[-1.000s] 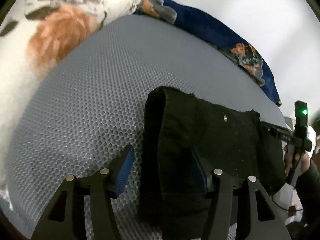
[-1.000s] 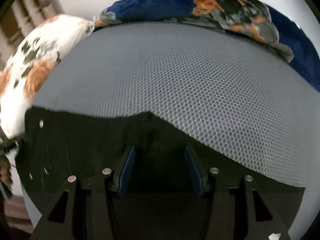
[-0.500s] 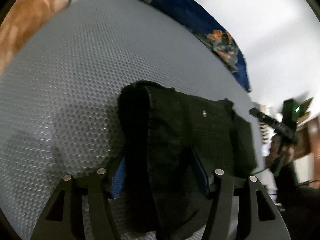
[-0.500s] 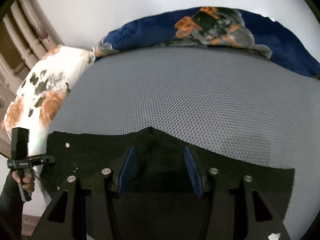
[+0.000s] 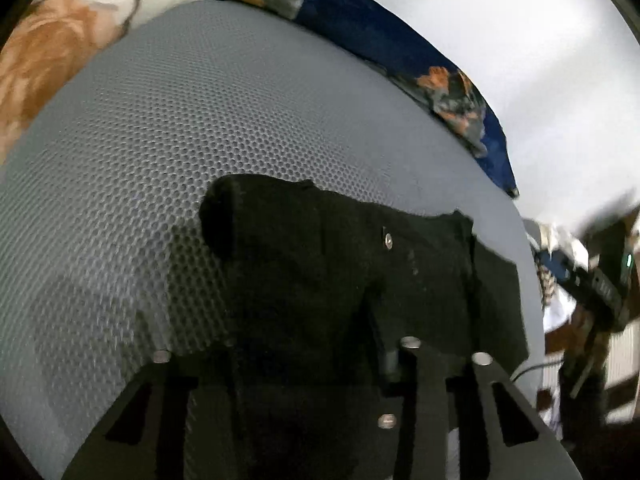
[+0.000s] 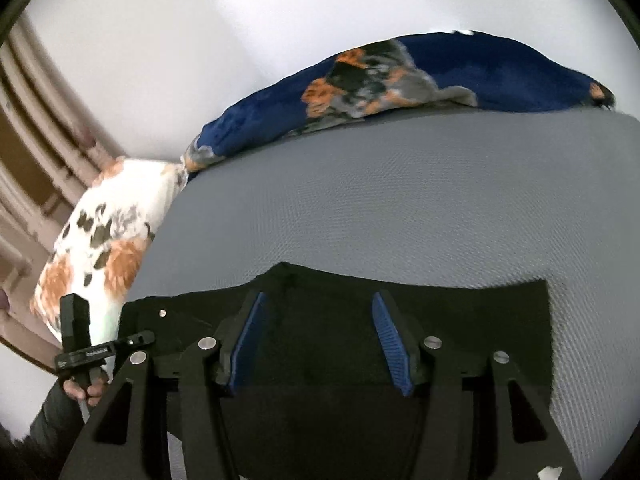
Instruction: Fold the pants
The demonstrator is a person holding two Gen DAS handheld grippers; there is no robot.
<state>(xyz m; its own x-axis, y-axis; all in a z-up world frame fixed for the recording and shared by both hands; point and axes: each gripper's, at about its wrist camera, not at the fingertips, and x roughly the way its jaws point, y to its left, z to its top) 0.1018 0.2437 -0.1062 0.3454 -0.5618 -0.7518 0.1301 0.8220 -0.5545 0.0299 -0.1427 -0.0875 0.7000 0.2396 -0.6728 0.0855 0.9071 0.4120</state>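
Pants [image 5: 340, 280] | black, spread on the grey mattress [image 5: 160, 160], long axis crosswise ahead of both tools | left gripper [image 5: 312, 360] closing, folded end bunched between its jaws | right gripper [image 6: 320, 344] opening, pads apart over cloth, nothing clamped

Black pants [image 5: 320, 280], folded into a thick band with one metal rivet, lie on grey mesh.

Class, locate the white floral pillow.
In the right wrist view, the white floral pillow lies at left, beside the grey mattress, touching the blue blanket.
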